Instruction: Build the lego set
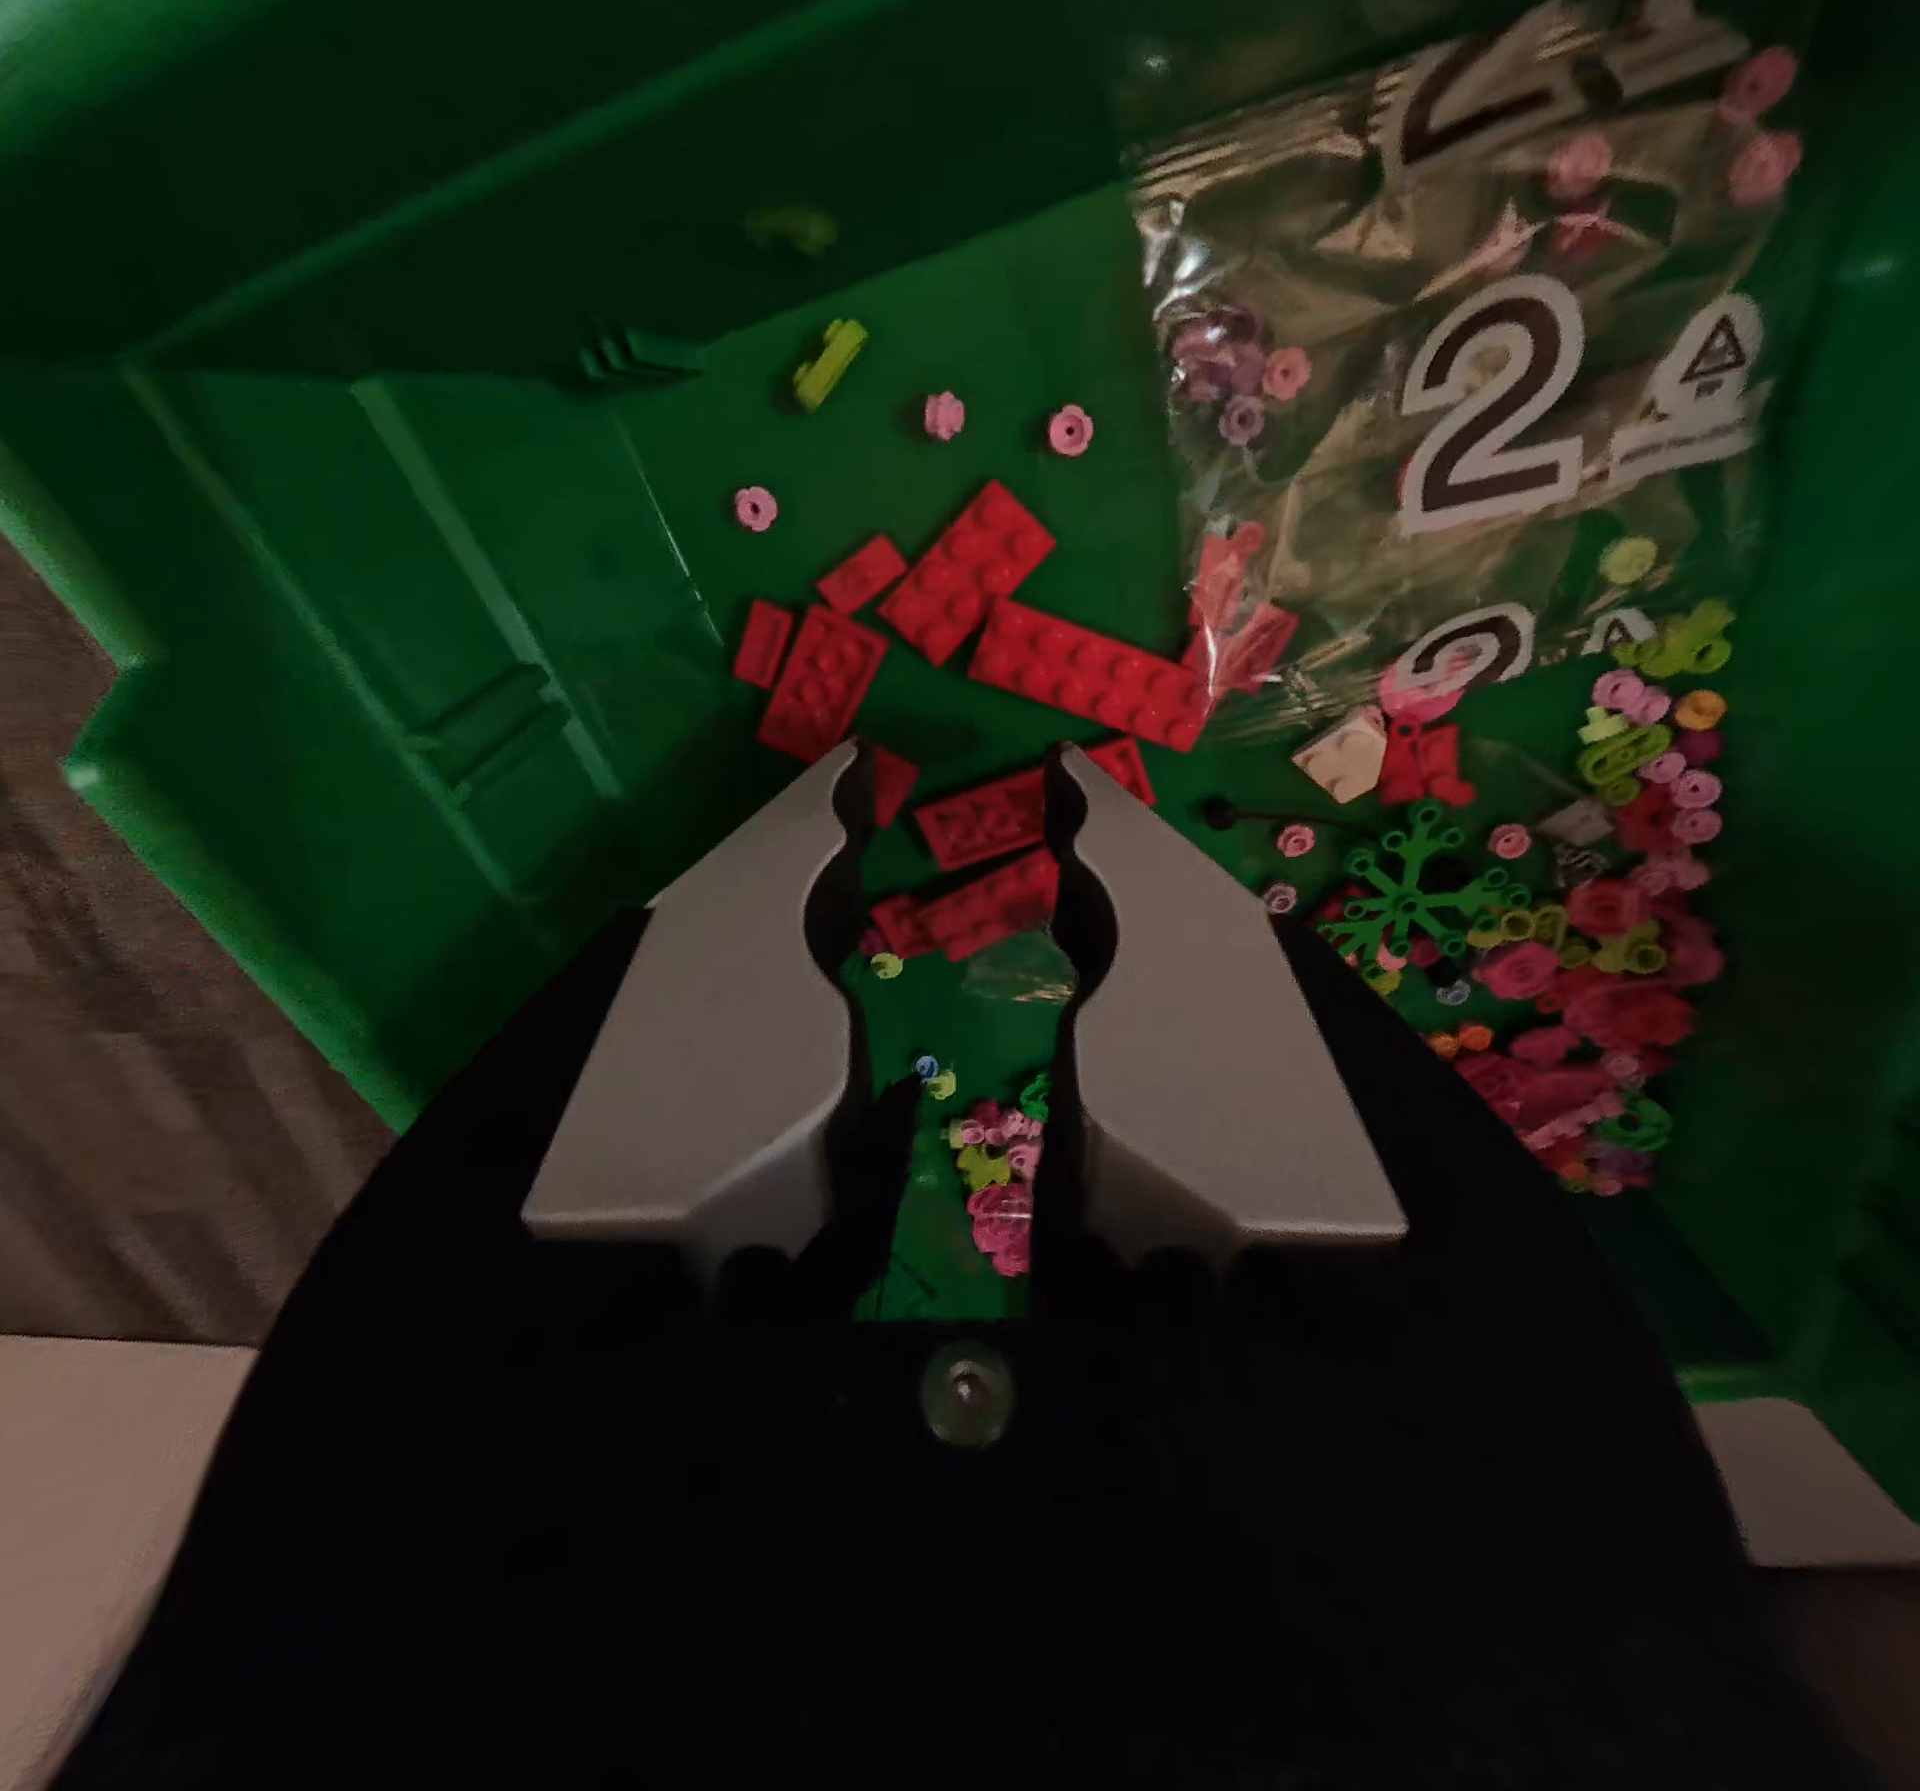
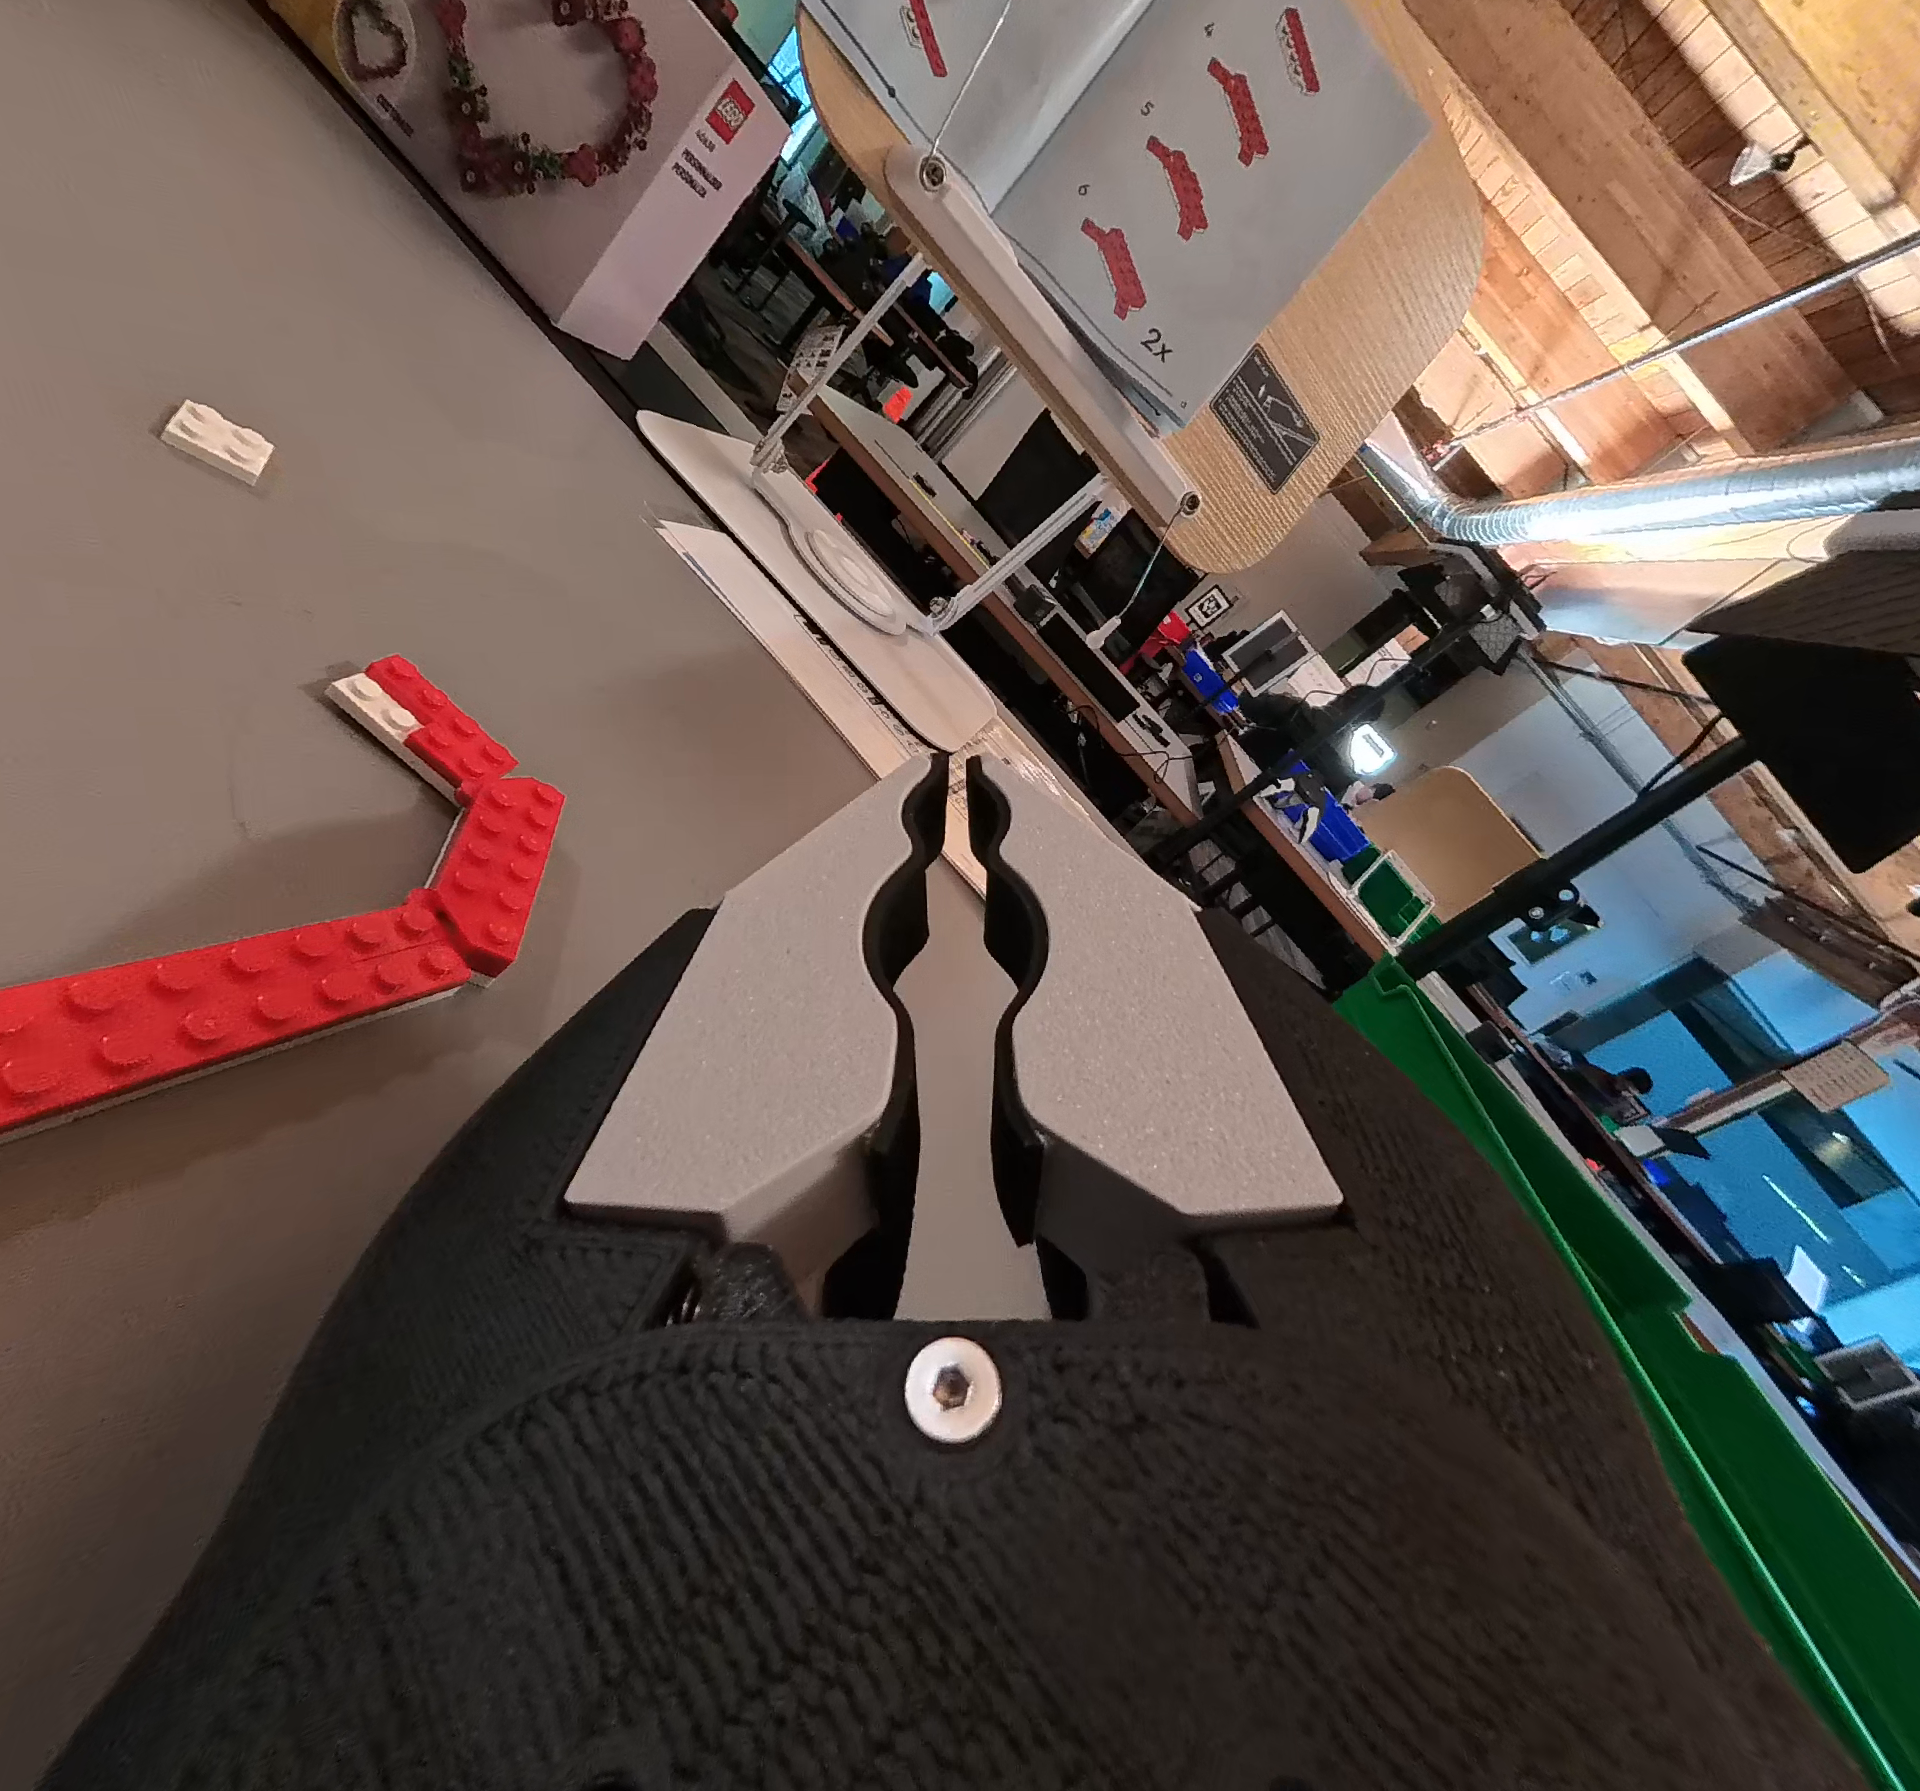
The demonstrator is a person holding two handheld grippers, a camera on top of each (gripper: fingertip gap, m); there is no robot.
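Observation:
In the left wrist view my left gripper (image 1: 958, 765) is open and empty, held low inside a green bin (image 1: 416, 598). Its tips hang over a small red plate (image 1: 982, 832). Several more red plates (image 1: 966, 567) lie just beyond. In the right wrist view my right gripper (image 2: 956, 770) is shut with nothing between its fingers, tilted above the grey table (image 2: 312, 287). A bent chain of red plates on white plates (image 2: 312, 962) lies on the table to its left. A loose white plate (image 2: 218, 440) lies farther off.
A clear numbered bag (image 1: 1455, 391) and a heap of small pink, red and green pieces (image 1: 1558, 962) fill the bin's right side. Pink flower studs (image 1: 755, 507) are scattered. The set's box (image 2: 540, 110) and an instruction booklet on a stand (image 2: 1195, 131) stand behind; the bin's edge (image 2: 1558, 1222) is at right. About 65 centimeters separates my left fingertips from my right.

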